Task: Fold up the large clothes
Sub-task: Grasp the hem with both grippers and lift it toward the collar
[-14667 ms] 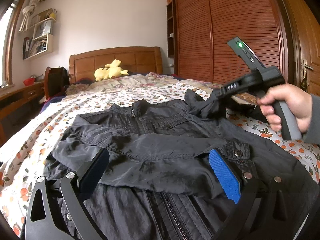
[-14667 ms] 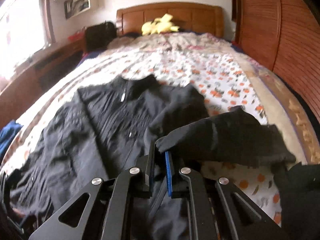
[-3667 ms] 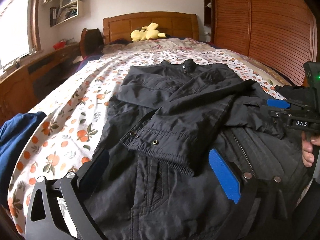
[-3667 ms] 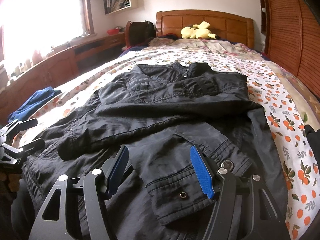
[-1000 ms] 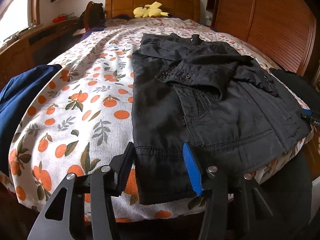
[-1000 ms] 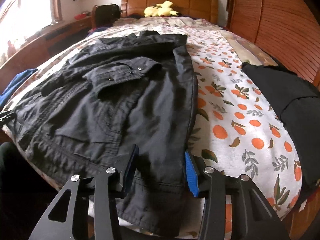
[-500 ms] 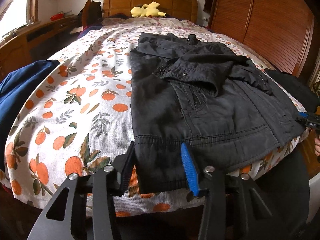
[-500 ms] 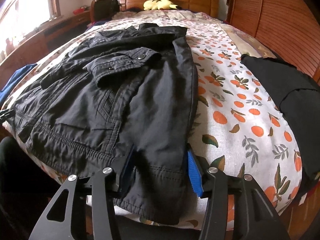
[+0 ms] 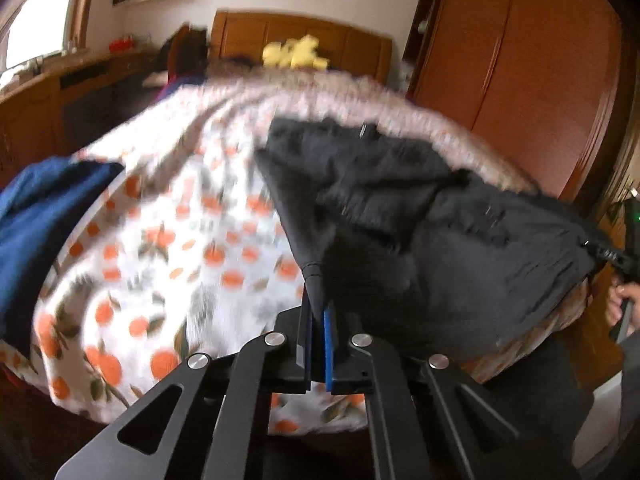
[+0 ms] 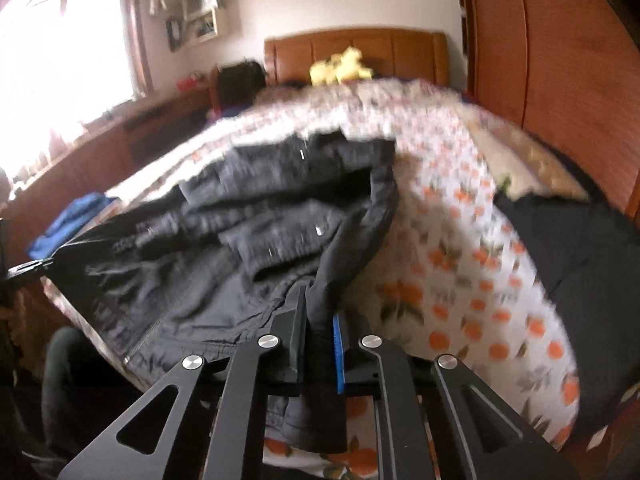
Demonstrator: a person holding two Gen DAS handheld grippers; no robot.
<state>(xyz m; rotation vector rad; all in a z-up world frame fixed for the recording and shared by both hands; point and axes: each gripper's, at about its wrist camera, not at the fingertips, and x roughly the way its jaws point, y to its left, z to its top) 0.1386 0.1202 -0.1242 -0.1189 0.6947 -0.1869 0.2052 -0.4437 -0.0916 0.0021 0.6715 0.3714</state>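
Note:
A black jacket lies on the orange-print bed with both sleeves folded across its front. My left gripper is shut on the jacket's left hem corner and holds it raised off the bed. My right gripper is shut on the right hem corner of the jacket, also raised. The hem hangs stretched between the two grippers. The right gripper also shows in the left wrist view at the far right. Both views are blurred by motion.
A blue garment lies at the bed's left edge, and a black garment lies at its right edge. A yellow plush toy sits by the wooden headboard. A wooden wardrobe stands on the right, a desk on the left.
Both grippers have closed on the jacket's hem corners and lifted them off the bed. Half a second ago both jaws were open around the hem.

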